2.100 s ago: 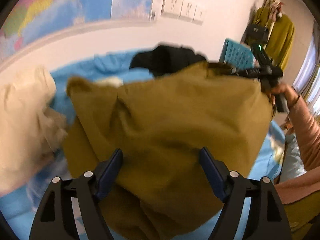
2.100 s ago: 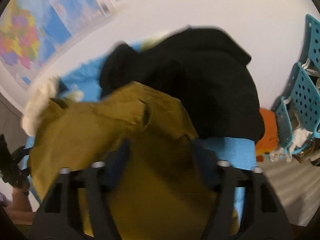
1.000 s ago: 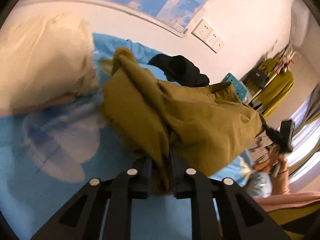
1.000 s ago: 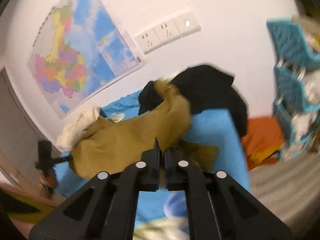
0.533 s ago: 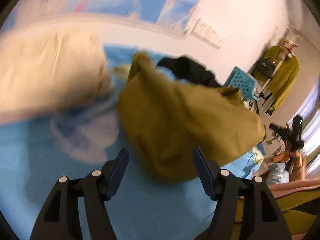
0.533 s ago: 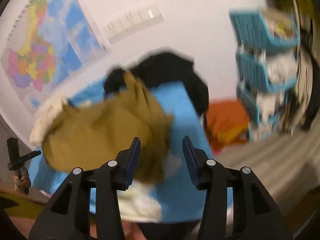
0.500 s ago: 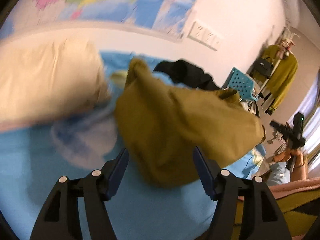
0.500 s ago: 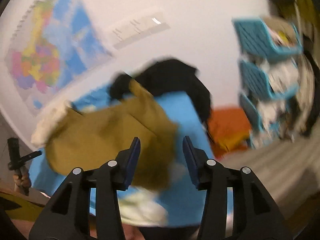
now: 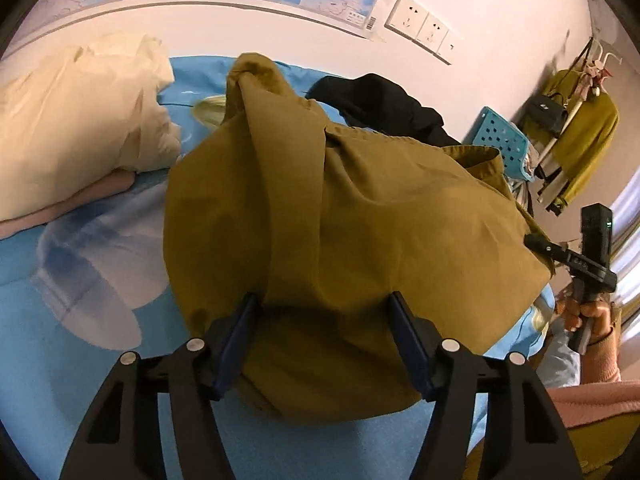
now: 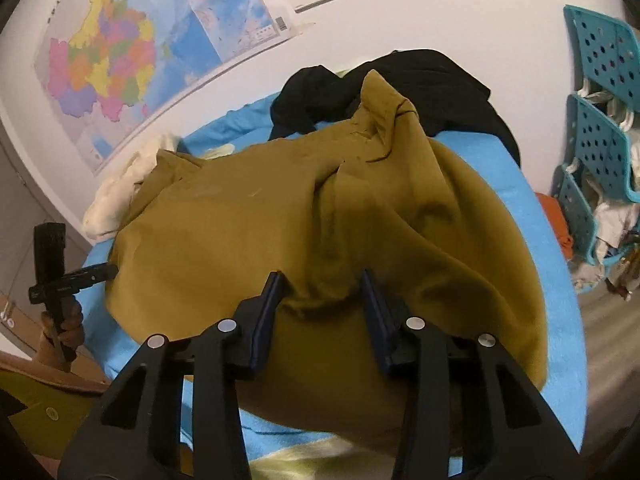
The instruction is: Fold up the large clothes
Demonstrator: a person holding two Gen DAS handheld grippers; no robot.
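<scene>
On the blue bed (image 9: 80, 360) your olive garment (image 9: 360, 220) lies bunched; both your left claw (image 9: 324, 336) and right claw (image 10: 320, 312) gape over its 6 o'clock edge, gripping nothing.

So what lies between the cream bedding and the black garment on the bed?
The olive garment fills most of that stretch, heaped between the cream bedding and the black garment; the left wrist view shows it.
</scene>
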